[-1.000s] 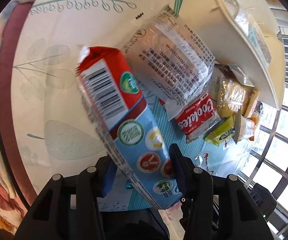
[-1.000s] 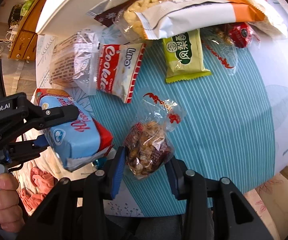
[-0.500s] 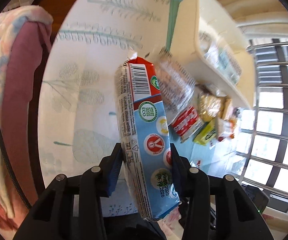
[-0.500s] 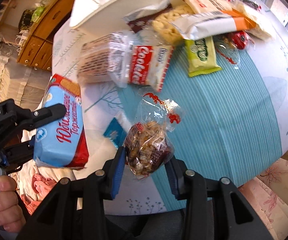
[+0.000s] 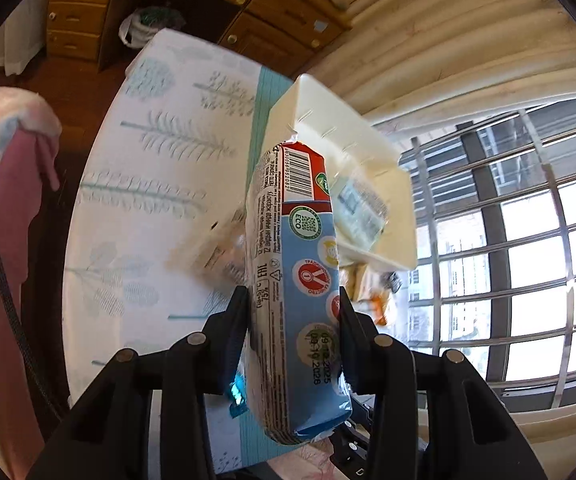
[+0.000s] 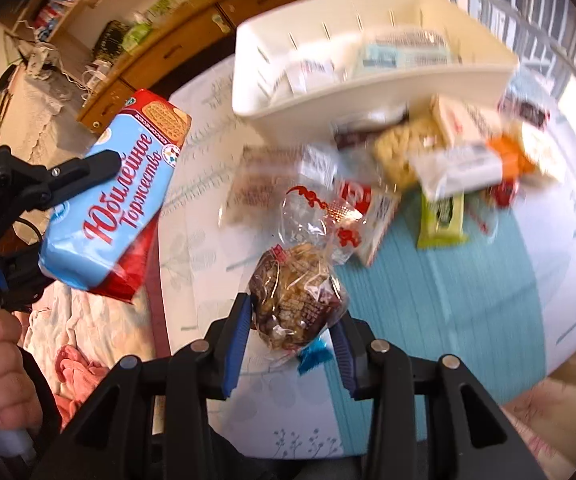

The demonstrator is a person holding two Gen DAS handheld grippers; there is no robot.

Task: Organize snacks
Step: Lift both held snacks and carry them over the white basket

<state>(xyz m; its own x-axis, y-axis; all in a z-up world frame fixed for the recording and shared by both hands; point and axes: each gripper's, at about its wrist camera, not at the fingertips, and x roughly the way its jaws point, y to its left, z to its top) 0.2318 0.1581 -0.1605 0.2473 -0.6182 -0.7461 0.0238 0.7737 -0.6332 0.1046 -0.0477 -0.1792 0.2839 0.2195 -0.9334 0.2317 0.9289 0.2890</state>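
Note:
My left gripper (image 5: 293,312) is shut on a blue and red biscuit pack (image 5: 294,264) and holds it well above the table; the pack also shows in the right wrist view (image 6: 116,208). My right gripper (image 6: 294,316) is shut on a clear bag of brown nut snack (image 6: 296,296), lifted off the table. A cream plastic bin (image 6: 368,80) with a few packets inside stands at the far side; it also shows in the left wrist view (image 5: 328,120). Loose snacks lie in front of it: a red cookie pack (image 6: 364,208), a green bar (image 6: 442,216), an orange and white packet (image 6: 472,168).
The table has a white leaf-print cloth (image 5: 160,184) with a teal striped middle (image 6: 428,280). A small blue wrapper (image 6: 314,356) lies under my right gripper. Wooden drawers (image 5: 76,12) stand behind, a barred window (image 5: 528,248) to the right, bedding (image 6: 72,332) to the left.
Both grippers have risen and tilted up toward the bin, each keeping its snack. The bin's inside and the room behind have come into view.

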